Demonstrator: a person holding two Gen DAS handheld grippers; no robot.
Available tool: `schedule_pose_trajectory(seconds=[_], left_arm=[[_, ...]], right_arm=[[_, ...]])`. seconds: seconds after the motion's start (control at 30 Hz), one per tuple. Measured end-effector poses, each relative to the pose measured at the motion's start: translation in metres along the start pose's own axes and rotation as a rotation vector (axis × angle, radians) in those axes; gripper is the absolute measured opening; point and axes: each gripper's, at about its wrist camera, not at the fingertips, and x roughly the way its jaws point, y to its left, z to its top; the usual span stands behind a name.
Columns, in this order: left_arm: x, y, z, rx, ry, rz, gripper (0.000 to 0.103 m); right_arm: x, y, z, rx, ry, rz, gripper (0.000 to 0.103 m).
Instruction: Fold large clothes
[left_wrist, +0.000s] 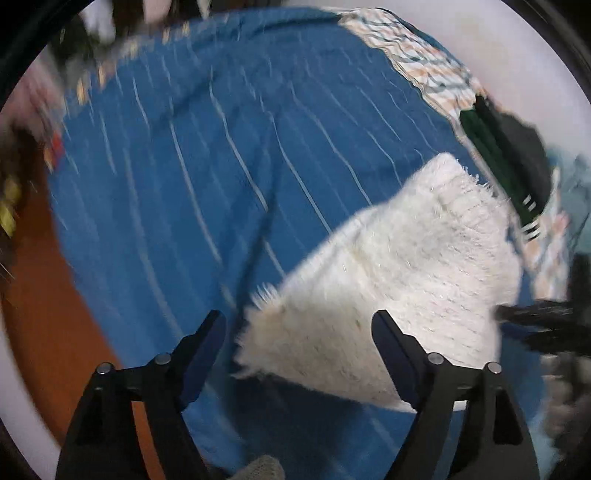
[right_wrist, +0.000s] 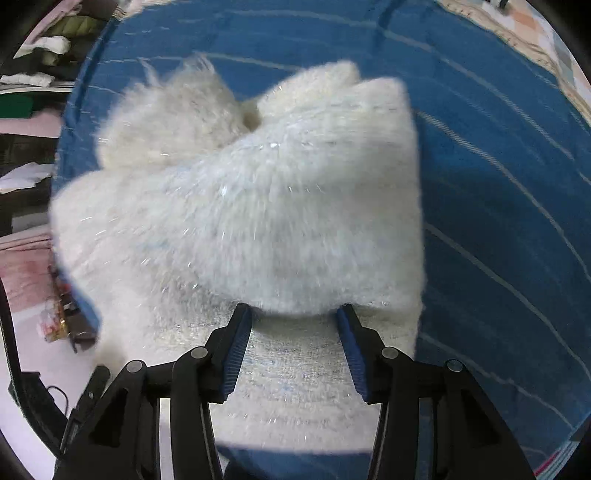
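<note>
Blue cloth with thin pale stripes (left_wrist: 192, 177) covered the bed, which filled most of both views. At far left of the left-wrist view, orange-brown floor (left_wrist: 48, 314) bordered the cloth. The left gripper (left_wrist: 299, 325) hung with fingers spread wide, holding nothing. Right of it lay the fluffy white sweater (left_wrist: 399, 280), partly folded on the cloth. A patterned quilt (left_wrist: 417, 62) and a dark green garment (left_wrist: 506, 162) lay at the far right edge. In the right-wrist view, the right gripper (right_wrist: 293, 314) stood part-open, its fingers against the sweater's (right_wrist: 258, 206) raised fold; any grip could not be judged.
</note>
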Motion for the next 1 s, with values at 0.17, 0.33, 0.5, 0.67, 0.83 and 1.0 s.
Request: schedule_pose_trajectory(seconds=[0.17,0.33,0.5,0.67,0.83,1.0], left_arm=[[0.006,-0.048,0.043,0.121,-0.072,0.028,0.088],[0.087,-0.101,0.086,0.202,-0.001,0.047,0.088],[0.14,-0.099,0.094,0.177,0.039,0.023,0.092],[0.115,-0.077,0.082,0.133,0.041,0.005,0.092],[0.051,-0.054,0.047,0.088,-0.012,0.004,0.092],[0.02,-0.024,-0.013,0.037,0.033,0.048,0.092]], right_arm=[[-0.047,0.001,-0.004,0.01,-0.125,0.107,0.051],[-0.029,0.003,0.022,0.028,-0.132,0.12,0.042],[0.007,0.017,0.05,0.026,-0.072,-0.018,0.042],[0.017,0.021,0.066,0.029,-0.028,-0.03,0.042],[-0.03,0.001,0.027,0.009,-0.057,0.092,0.043],[-0.021,-0.009,-0.037,-0.038,0.022,0.042,0.043]])
